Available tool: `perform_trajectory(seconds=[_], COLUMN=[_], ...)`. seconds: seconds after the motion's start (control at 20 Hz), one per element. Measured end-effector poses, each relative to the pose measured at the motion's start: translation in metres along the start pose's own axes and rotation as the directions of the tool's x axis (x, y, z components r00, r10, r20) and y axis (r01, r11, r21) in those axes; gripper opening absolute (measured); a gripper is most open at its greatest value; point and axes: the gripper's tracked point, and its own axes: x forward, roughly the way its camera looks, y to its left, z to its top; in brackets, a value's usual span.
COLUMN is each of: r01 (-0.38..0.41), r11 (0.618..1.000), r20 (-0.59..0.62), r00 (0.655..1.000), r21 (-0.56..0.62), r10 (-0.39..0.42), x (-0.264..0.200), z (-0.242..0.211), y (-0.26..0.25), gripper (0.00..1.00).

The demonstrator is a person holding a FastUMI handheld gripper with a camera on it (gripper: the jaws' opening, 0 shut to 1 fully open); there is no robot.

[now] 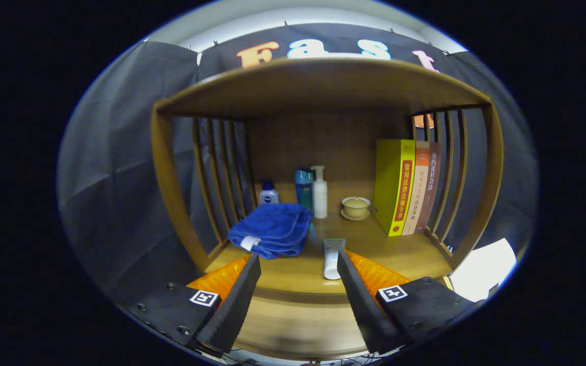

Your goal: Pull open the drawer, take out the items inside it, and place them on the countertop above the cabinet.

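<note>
A white tube lies on the countertop near its front edge, just inside my right finger, its cap pointing toward me. A folded blue towel sits to its left. My tongs hang wide open, gripping nothing. Toward the back edge stand a small blue-capped bottle, a teal bottle and a white pump bottle, beside a lidded cup. Three books stand upright at the right side.
</note>
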Motion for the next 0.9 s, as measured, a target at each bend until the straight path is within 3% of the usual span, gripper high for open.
perform_trajectory(seconds=[0.3, 0.9], r01=[-0.017, 0.06], r11=[1.0, 0.997], r20=[0.172, 0.286], r00=[0.985, 0.957], r21=[-0.004, -0.038], r10=[0.017, -0.046], x=[-0.055, -0.113], z=[-0.009, -0.063], y=[0.012, 0.02], gripper=[0.98, 0.98])
